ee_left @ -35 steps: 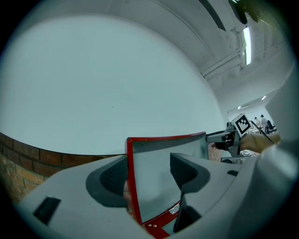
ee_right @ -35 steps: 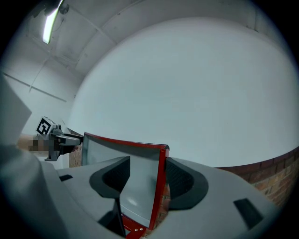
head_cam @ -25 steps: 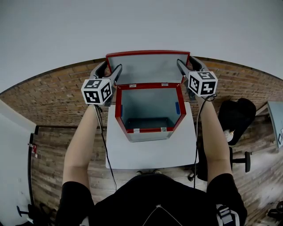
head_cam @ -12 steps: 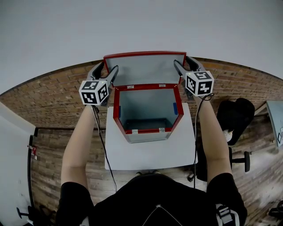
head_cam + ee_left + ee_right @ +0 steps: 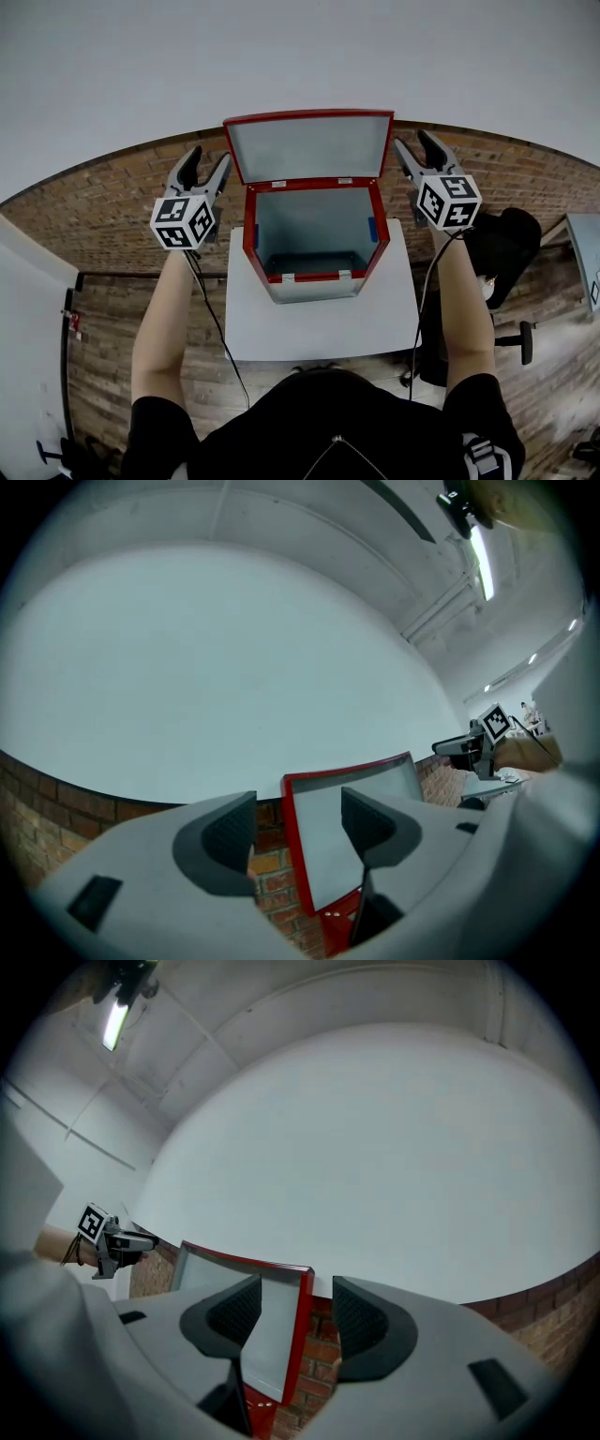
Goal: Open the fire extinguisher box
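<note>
Jaws apart and empty, left gripper (image 5: 208, 161) and right gripper (image 5: 412, 143) are pulling outward off the lid (image 5: 309, 146), leaving the box (image 5: 319, 276) open.

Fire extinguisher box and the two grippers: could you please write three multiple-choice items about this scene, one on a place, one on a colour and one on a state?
1. Where does the fire extinguisher box stand?
A. On the floor
B. On the table
C. On a chair

2. What colour is the frame of the lid?
A. Red
B. Green
C. Yellow

3. In what state are the left gripper and the right gripper?
A. Both open, holding nothing
B. Both shut on the lid
C. Left shut on the lid, right open

Answers:
1 B: the head view shows the box resting on the table.
2 A: a red edge runs round the lid's grey inside.
3 A: each gripper view shows its jaws apart with nothing gripped between them.
</note>
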Available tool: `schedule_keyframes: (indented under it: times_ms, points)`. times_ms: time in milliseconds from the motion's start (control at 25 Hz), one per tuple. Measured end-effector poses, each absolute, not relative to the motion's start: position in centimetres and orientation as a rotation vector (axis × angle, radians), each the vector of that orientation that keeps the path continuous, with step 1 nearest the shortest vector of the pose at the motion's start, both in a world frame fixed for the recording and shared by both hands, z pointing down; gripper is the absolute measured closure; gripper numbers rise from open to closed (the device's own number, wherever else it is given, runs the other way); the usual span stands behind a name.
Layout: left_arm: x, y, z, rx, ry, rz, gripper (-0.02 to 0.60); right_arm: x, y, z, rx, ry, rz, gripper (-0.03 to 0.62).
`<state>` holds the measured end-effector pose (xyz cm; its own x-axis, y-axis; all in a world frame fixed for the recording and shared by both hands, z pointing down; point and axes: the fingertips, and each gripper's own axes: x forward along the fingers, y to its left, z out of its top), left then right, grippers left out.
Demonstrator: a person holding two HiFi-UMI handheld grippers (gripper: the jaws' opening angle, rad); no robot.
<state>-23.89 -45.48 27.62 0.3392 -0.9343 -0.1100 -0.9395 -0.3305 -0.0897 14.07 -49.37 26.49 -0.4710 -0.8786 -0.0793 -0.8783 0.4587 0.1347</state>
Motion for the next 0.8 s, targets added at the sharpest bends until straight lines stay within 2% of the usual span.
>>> schedule_keyframes:
  times_ms: [80, 240, 360, 800]
  points:
    - [-22.9, -43.3, 27.6, -2.462, 1.697, 0.093, 0.253, 13.4, -47.0, 26.3, 1.593, -2.72, -0.274, 0.358]
    - [-19.2, -38.9, 28.6, -2.521, 1.588, 0.137, 0.288, 11.3, -41.9, 27.0, 1.53, -2.796, -0.31, 0.474]
    - [-16.0, -36.1, 29.8, -2.583, 1.498, 0.146, 0.345, 9.6, -39.1, 28.3, 1.479, -2.822, -0.313, 0.533]
    - [-11.7, -29.0, 37.4, -2.756, 1.421, 0.097, 0.481, 6.4, -31.5, 36.2, 1.336, -2.869, -0.102, 0.569]
